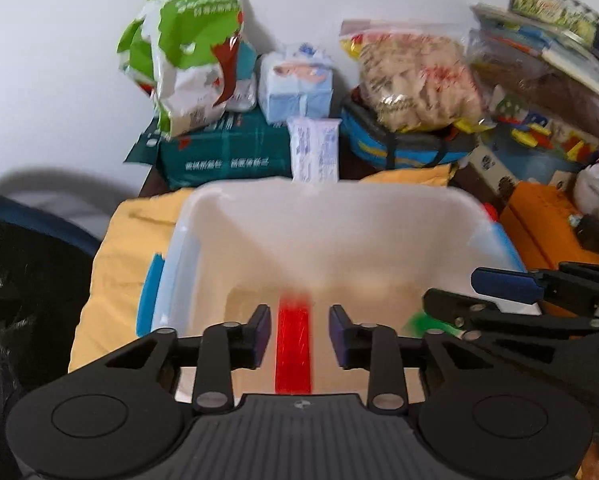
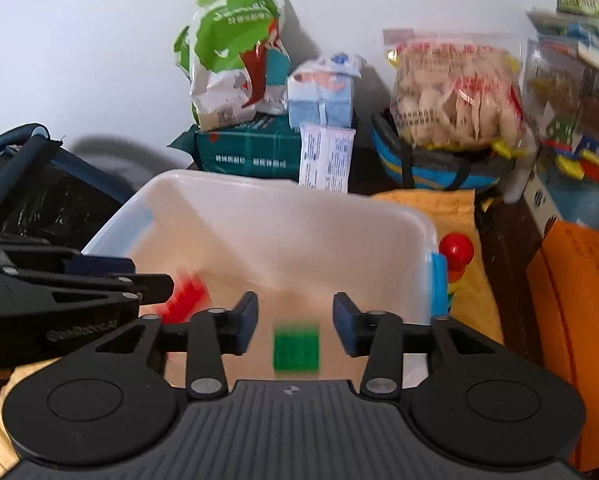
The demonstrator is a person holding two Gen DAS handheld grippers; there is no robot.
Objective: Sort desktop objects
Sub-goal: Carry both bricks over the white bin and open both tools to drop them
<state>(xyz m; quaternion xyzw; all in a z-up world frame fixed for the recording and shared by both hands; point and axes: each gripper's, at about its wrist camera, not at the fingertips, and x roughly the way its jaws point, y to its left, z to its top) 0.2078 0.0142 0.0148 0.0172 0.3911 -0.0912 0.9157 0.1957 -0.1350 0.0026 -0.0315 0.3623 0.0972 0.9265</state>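
Both tongs hang over the white bin (image 1: 323,232), jaws parted and gripping nothing. Left gripper (image 1: 299,332) has the red block (image 1: 293,350) showing in the gap between its pads, clear of both; block is blurred, looks like it's inside the bin, either dropping or already on the floor, can't tell which. Right gripper (image 2: 295,322) same story with the green block (image 2: 296,346): in the gap, no pad contact, blurred, down in the bin

Likely reason for the pose: both tilted down over the near rim so blocks go straight into the bin, jaws parted only enough to let go

Bin sits on a yellow cloth (image 1: 111,264); blue latch (image 2: 439,280) on its right wall. Grippers are just beside each other, right one's fingers (image 1: 507,284) crossing over the bin's right rim in the left view, so side room between them is tight. Bin interior looks roomy, far wall well apart from the pads

Red ball (image 2: 456,250) lies on the cloth just outside the right wall, probably next pick. Beyond: tissue pack (image 1: 315,148) leaning just behind the far rim, snack bag (image 1: 415,80), green-white bag (image 1: 187,52), orange box (image 2: 571,320) at right. Exit upward and back is open
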